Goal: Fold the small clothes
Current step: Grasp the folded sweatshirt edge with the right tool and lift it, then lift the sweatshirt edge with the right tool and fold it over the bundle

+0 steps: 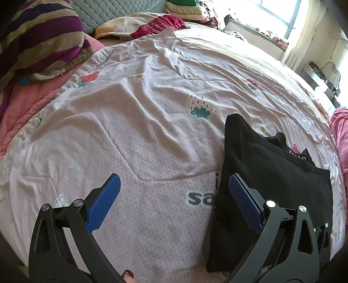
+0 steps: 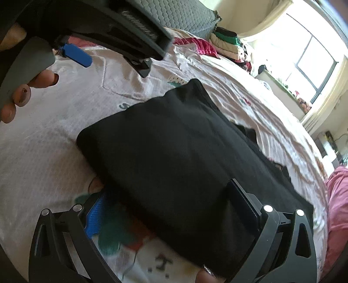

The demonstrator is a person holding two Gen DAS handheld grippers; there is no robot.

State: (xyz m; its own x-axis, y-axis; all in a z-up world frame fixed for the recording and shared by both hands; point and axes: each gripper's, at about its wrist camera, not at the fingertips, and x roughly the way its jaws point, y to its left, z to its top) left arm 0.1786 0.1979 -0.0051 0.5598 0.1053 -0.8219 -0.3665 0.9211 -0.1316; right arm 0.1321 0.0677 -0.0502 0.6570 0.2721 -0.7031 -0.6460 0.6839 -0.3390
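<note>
Left gripper [image 1: 174,189]: jaws wide apart, nothing between the blue pads [image 1: 104,202], hovering over the white strawberry-print sheet [image 1: 130,122]. Also visible from the right wrist view at upper left [image 2: 91,54], held by a hand [image 2: 19,95] with painted nails.

Right gripper [image 2: 165,209]: jaws spread, straddling the near edge of the black garment [image 2: 174,141]; left pad blurred and partly hidden below the cloth edge, right pad alongside the fabric. Not clamped, though pad contact with the cloth cannot be told.

Black garment: folded into a flat rough rectangle, lying on the sheet, just right of the left gripper [image 1: 271,174]. Small black scrap poking out past its far edge.

Around: pink blanket [image 1: 32,98] at left, striped blanket [image 1: 43,37] on it, quilted grey headboard [image 2: 184,15] behind, clothes pile [image 2: 228,43] near the bright window [image 2: 308,56].
</note>
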